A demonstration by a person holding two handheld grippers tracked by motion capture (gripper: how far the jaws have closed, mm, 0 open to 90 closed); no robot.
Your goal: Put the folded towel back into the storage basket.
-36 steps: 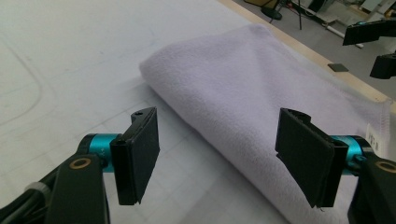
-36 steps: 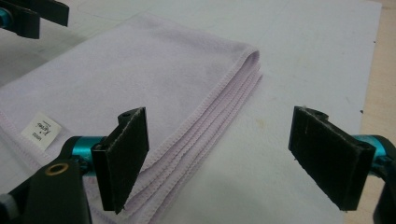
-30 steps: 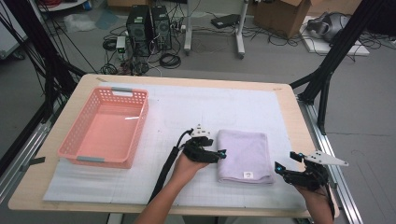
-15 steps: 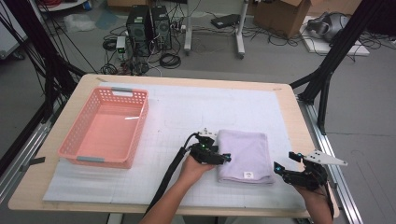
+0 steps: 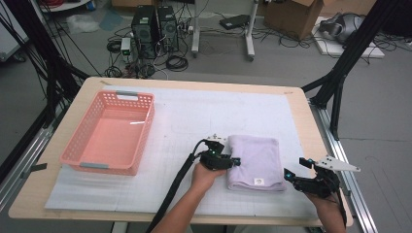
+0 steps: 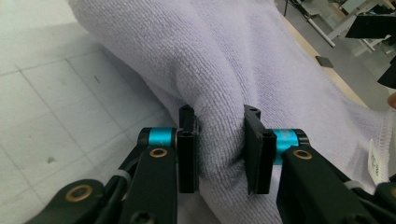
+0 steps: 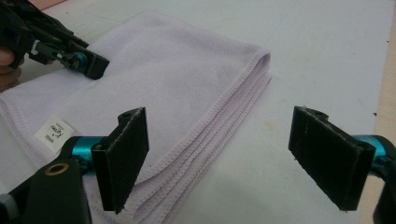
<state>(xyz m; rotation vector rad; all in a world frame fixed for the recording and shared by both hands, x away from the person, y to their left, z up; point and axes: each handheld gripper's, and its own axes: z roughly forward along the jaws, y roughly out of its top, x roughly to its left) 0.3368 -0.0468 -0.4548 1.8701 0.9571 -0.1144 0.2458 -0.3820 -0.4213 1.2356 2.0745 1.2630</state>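
A folded lilac towel lies on the white mat at the front right of the table. My left gripper is at the towel's left edge, and in the left gripper view the left gripper is shut on a raised fold of the towel. My right gripper hovers just off the towel's front right corner, open. In the right gripper view the right gripper has its jaws wide apart around the layered edge of the towel without touching it. The left gripper shows beyond. A white label sits on the near corner.
A pink plastic basket stands empty on the left side of the white mat. The table's right edge runs close to my right hand. Computers, cables and black frame legs stand on the floor beyond the table.
My left gripper has slid to the right onto the towel's left edge and pinched a fold of it. My right gripper has stayed almost still and open.
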